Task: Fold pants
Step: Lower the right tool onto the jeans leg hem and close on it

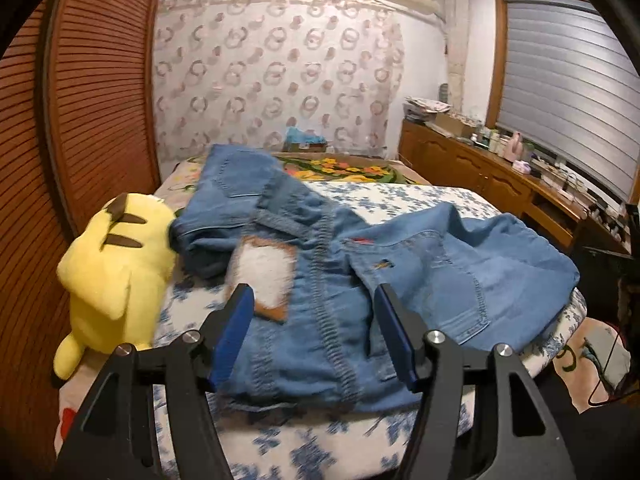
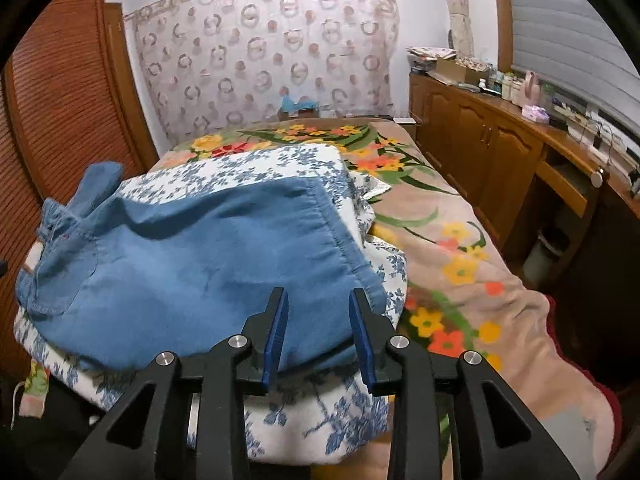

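Dim, cool indoor light — soft motion blur, fisheye-bent, dark-cornered edges.

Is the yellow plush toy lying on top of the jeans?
No, the yellow plush toy lies on the bedding beside the jeans, at their left edge.

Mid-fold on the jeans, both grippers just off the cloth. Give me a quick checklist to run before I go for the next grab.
1. Left gripper free of cloth: ok, fingers apart above the jeans, nothing pinched.
2. Right gripper free of cloth: ok, fingers apart over the denim near its hemmed edge.
3. Jeans lying flat: not ok, the far part is bunched and folded over.
4. Plush toy clear of the jeans: not ok, it sits against their left side.
5. Jeans fully on the blue-flowered blanket: cannot tell, the near edge is hidden behind the grippers.
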`<state>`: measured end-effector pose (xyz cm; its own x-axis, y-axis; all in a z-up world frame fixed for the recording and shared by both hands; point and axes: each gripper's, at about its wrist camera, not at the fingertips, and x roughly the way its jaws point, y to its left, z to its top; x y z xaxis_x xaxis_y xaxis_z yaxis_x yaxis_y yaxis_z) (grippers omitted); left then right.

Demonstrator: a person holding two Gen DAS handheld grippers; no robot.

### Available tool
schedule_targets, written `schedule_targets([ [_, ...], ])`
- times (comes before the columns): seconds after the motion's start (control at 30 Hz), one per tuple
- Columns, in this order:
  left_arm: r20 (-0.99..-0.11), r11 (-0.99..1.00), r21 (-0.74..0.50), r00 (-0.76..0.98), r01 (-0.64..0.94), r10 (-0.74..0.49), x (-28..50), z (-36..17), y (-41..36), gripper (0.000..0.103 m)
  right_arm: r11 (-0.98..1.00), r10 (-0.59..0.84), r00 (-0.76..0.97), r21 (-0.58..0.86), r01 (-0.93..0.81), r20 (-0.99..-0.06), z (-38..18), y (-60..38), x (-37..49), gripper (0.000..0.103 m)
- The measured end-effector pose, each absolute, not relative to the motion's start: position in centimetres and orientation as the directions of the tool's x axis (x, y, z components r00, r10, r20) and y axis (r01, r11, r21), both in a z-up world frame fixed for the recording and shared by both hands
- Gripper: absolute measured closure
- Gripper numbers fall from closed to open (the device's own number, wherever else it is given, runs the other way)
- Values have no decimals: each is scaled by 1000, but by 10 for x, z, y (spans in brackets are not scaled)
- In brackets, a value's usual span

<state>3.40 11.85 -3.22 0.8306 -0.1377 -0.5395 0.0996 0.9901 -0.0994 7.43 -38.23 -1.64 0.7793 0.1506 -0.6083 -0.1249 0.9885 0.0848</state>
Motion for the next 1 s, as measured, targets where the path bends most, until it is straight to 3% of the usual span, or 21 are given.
schedule_targets([
  [0.53, -610, 971, -123, 756, 204, -236, 60, -70, 52, 40, 985, 159, 708, 161, -65, -688, -42, -382, 92, 69],
  [1.0, -660, 978, -113, 722, 175, -206, 64, -96, 45, 35, 979, 172, 676, 203, -34, -717, -48, -398, 130, 68],
])
